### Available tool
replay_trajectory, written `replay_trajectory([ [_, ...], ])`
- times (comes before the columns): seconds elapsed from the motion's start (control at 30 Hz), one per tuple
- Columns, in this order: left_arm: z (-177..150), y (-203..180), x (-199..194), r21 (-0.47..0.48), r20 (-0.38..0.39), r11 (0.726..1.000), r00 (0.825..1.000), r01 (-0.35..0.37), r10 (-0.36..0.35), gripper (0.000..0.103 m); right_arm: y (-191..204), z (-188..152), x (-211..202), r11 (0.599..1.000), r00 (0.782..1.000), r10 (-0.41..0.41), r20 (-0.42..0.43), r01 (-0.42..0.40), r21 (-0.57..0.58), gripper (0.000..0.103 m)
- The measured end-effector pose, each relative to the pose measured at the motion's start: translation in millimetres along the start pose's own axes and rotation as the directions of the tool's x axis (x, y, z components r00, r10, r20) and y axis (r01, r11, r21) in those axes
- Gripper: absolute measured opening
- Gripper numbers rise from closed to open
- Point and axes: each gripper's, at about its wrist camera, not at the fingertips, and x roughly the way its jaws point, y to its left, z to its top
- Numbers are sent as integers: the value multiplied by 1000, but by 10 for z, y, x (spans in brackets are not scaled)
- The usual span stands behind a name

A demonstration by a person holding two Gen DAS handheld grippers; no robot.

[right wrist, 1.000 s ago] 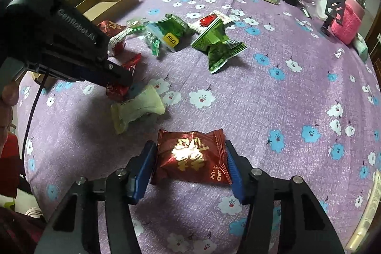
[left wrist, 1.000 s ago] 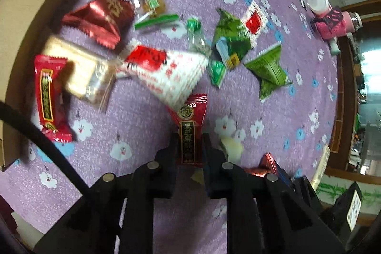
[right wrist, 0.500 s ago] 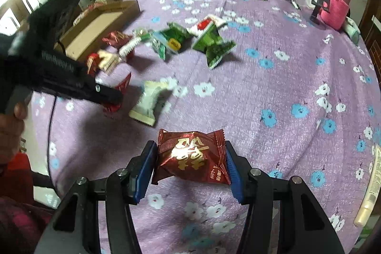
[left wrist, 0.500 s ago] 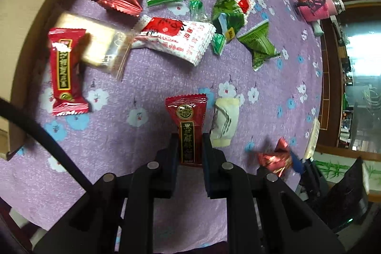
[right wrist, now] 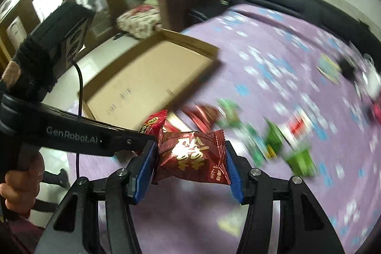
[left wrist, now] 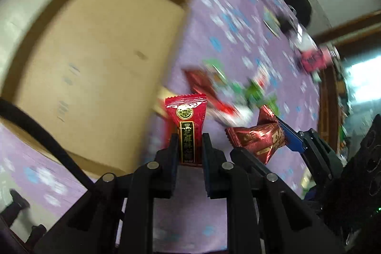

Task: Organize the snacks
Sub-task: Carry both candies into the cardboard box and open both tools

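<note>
**Kid:** What are you holding right now?

**Helper:** Your left gripper [left wrist: 190, 145] is clenched on a thin red candy [left wrist: 187, 120]. It pinches only the bottom end, so most of the wrapper sticks up above the tips. Your right gripper [right wrist: 191, 162] is squeezed around a dark red snack bag [right wrist: 193, 156], holding it by its two sides.

**Kid:** Where are they?

**Helper:** Both are up in the air, close together, near the corner of the cardboard box [right wrist: 152, 77]. The box looks empty. The other snacks [right wrist: 273, 142] lie on the purple flowered cloth [right wrist: 273, 58], just past the box.

**Kid:** What could go wrong?

**Helper:** I think three things. Your two grippers are almost touching, so they could bump, and a bump could knock a snack loose. The candy is held by a small bit, so a quick swing could make it slip out. And if you let go too early, a snack could land on the cloth or hit the box wall instead of falling inside.

**Kid:** So what should you do?

**Helper:** Move each one over the middle of the box first.
</note>
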Motion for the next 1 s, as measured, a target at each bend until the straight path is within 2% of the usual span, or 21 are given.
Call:
replay_trajectory([
  [0.13, 427, 347, -140, -31, 68, 996, 994, -82, 84, 20, 140, 434, 360, 999, 1000, 14, 22, -14, -35, 55],
  [0.33, 1144, 622, -99, -31, 125, 987, 979, -155, 158, 20, 35, 1018, 1020, 999, 1000, 5, 18, -6, 40, 55],
  [0.43, 1431, 717, 13, -35, 137, 980, 970, -197, 200, 20, -24, 1146, 1254, 998, 1000, -11, -6, 11, 58, 55],
  [0.5, 1614, 822, 107, -58, 115, 980, 974, -191, 196, 20, -91, 1234, 1443, 996, 999, -18, -36, 21, 82, 55],
  [0.67, 1849, 942, 257, -74, 71, 976, 975, -207, 212, 20, -240, 1353, 1662, 989, 998, -17, -66, 27, 147, 55],
  [0.83, 1940, 1009, 361, -82, 39, 971, 973, -223, 227, 20, -141, 1395, 1806, 994, 994, -33, -102, 43, 96, 56],
  [1.0, 1940, 1039, 378, -77, 37, 967, 968, -244, 248, 20, -207, 1364, 1859, 993, 990, -25, -135, 41, 114, 56],
])
